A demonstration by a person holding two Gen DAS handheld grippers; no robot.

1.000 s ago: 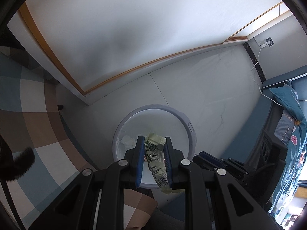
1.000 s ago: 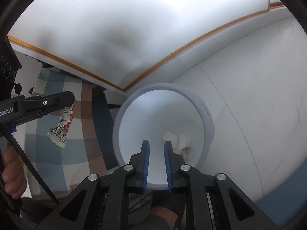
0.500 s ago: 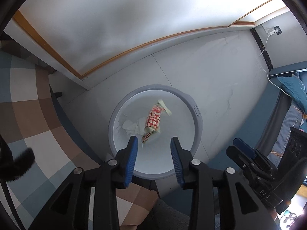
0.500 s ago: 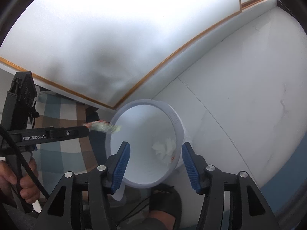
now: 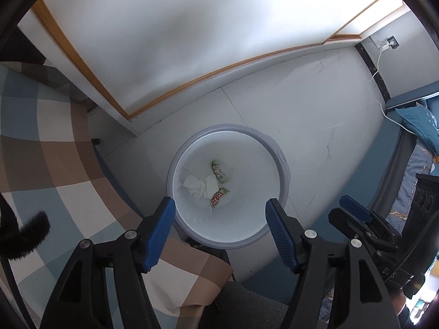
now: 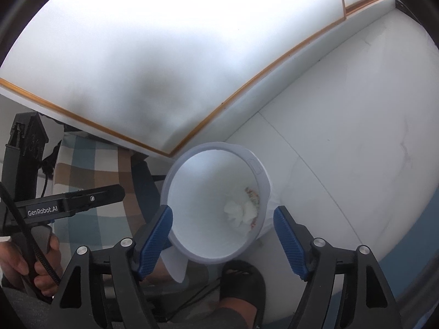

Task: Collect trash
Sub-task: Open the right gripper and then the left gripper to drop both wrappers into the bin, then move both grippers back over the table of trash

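Note:
A round grey trash bin (image 5: 282,161) stands on the white floor below both grippers. At its bottom lie crumpled white tissue (image 5: 199,186), a green-white wrapper (image 5: 218,171) and a red checkered wrapper (image 5: 218,197). My left gripper (image 5: 219,229) is open and empty above the bin's near rim. My right gripper (image 6: 222,231) is open and empty above the same bin (image 6: 260,172), where the tissue (image 6: 240,211) shows inside. The right gripper's fingers (image 5: 354,211) show at the right of the left wrist view; the left gripper's fingers (image 6: 90,198) show at the left of the right wrist view.
A checkered blue, brown and cream cloth (image 5: 55,164) covers a surface to the left of the bin. A white wall panel with a wooden trim (image 5: 192,82) runs behind. A blue bed with pillows (image 5: 417,126) is at the right. A foot in a dark slipper (image 6: 241,282) is near the bin.
The left gripper opened and dropped the wrapper, which now lies in the bin. The right gripper also opened wide. Both grippers have risen above the bin.

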